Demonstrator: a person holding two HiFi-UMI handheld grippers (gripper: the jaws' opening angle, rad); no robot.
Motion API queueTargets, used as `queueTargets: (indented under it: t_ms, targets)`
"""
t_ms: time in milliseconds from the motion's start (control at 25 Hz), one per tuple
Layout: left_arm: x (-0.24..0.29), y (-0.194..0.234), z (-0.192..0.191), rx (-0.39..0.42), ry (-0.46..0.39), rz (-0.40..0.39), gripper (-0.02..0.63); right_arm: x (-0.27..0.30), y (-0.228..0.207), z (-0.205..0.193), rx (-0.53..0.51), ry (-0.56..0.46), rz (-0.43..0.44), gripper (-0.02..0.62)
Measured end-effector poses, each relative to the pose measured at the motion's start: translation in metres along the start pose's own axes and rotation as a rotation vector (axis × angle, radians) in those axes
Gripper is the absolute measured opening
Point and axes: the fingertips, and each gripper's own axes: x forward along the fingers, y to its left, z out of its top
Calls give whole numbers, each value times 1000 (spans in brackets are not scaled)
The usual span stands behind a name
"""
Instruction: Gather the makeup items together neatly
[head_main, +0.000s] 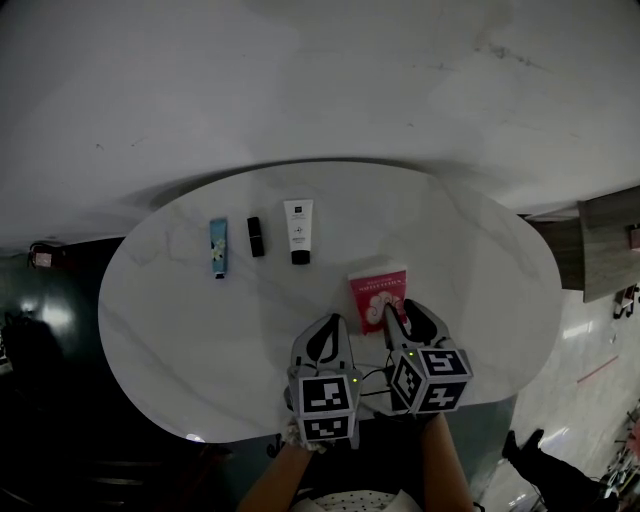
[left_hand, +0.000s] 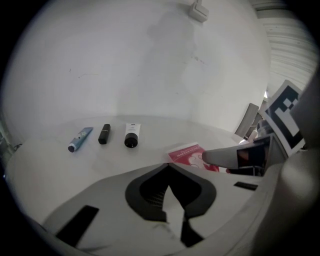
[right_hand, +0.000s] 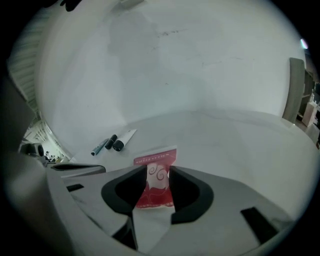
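Sachet (right_hand: 156, 185) lay between released jaws of the right tool (right_hand: 155, 189); left tool (head_main: 327, 335) was clenched, empty. Gathering looked unfinished: next, grip and carry it beside the white tube (head_main: 297, 231).

Oval marble tbl (head_main: 180, 330) w/ blue tube (head_main: 218, 247), lipstick (head_main: 256, 236), white tube (head_main: 298, 230), red sachet (head_main: 377, 292).

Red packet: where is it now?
Head view: the red packet lies on the white table, right of centre, between the open jaws of the right gripper, right of the white tube.
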Motion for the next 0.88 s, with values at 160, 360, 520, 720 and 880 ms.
queueTargets:
  t_ms: [160,360,520,720,880]
  targets:
    - [0,6,-1,-4,4,14,38,5,-2,-2,6,16,-2,153]
    - [-1,11,-1,-13,3,24,38,8,-2,-5,15,26,14,93]
    - [-1,13,-3,-21,5,27,38,9,-2,-8,16,28,6,83]
    - [-1,14,-8,-24,16,33,38,9,1,-9,51,18,33,39]
    - [-1,13,-6,-23,15,33,38,8,2,-7,63,5,31,25]
